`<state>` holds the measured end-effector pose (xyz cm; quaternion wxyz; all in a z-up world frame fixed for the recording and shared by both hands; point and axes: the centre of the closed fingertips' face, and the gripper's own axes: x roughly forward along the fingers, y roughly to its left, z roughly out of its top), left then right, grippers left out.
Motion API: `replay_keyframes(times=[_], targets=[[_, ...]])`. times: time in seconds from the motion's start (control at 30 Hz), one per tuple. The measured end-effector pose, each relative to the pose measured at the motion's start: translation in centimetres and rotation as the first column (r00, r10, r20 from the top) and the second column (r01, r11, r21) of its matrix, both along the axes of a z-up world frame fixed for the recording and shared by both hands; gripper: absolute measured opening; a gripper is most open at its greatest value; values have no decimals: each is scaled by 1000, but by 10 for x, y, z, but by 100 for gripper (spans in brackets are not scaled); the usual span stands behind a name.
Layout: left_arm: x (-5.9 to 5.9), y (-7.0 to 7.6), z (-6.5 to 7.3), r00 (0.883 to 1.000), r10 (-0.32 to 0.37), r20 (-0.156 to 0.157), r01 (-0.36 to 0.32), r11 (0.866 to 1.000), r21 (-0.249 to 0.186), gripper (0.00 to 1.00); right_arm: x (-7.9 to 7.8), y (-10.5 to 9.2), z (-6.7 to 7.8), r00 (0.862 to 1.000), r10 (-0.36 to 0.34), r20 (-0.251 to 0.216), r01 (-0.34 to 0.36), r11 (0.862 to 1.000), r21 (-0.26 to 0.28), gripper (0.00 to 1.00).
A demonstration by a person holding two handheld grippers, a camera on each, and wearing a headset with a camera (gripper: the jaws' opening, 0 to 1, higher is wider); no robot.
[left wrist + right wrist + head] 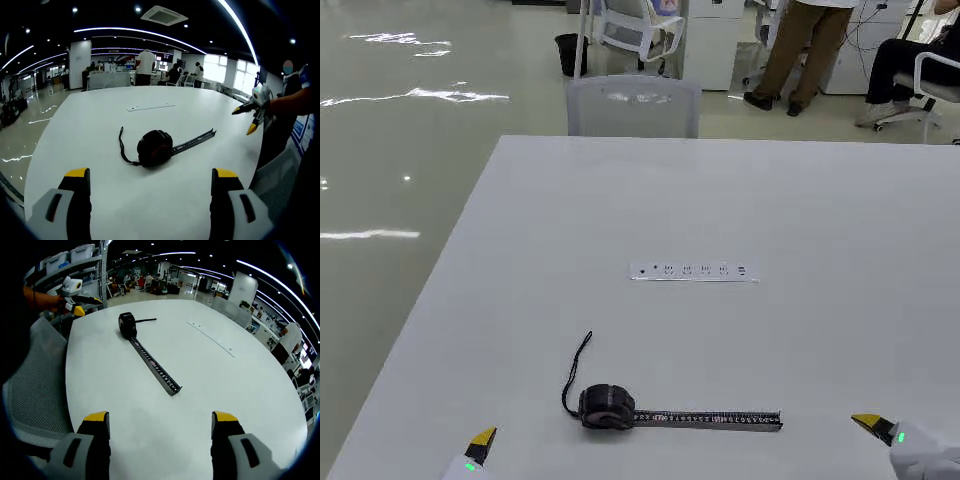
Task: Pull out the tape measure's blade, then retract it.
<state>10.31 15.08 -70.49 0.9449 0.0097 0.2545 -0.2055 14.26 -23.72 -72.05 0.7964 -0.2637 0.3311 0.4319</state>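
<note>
Blade lies extended rightward from the tape measure; left gripper and right gripper gape wide, empty.

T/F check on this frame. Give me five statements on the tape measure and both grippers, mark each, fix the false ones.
1. The tape measure lies on the table with its blade pulled out. True.
2. The left gripper is shut on the tape measure. False: its fingers are open and apart from it.
3. The right gripper holds the blade's tip. False: it is open and short of the tip, which lies free on the table.
4. A black strap trails from the tape measure. True.
5. A socket strip sits in the table beyond the tape measure. True.
</note>
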Motion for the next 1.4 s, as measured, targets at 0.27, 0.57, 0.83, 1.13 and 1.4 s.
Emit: replay_keyframes(times=[0.27,0.57,0.83,1.13,1.4], targets=[[4,-19,-1,1000,12,-3,-12,1000,4,99,20,13,-6,993,122,-4,-122,990,-71,79],[16,-42,4,999,0,39,-1,999,42,99,37,33,-19,964,264,-39,-267,953,-143,69],[28,-40,2,998,42,53,-44,998,46,99,50,43,-33,939,316,-135,-335,929,-156,56],[28,-40,-2,998,53,41,-55,998,39,99,63,45,-54,922,341,-184,-375,906,-196,49],[28,-37,-7,996,84,37,-86,996,35,99,68,39,-70,907,355,-225,-402,891,-214,44]])
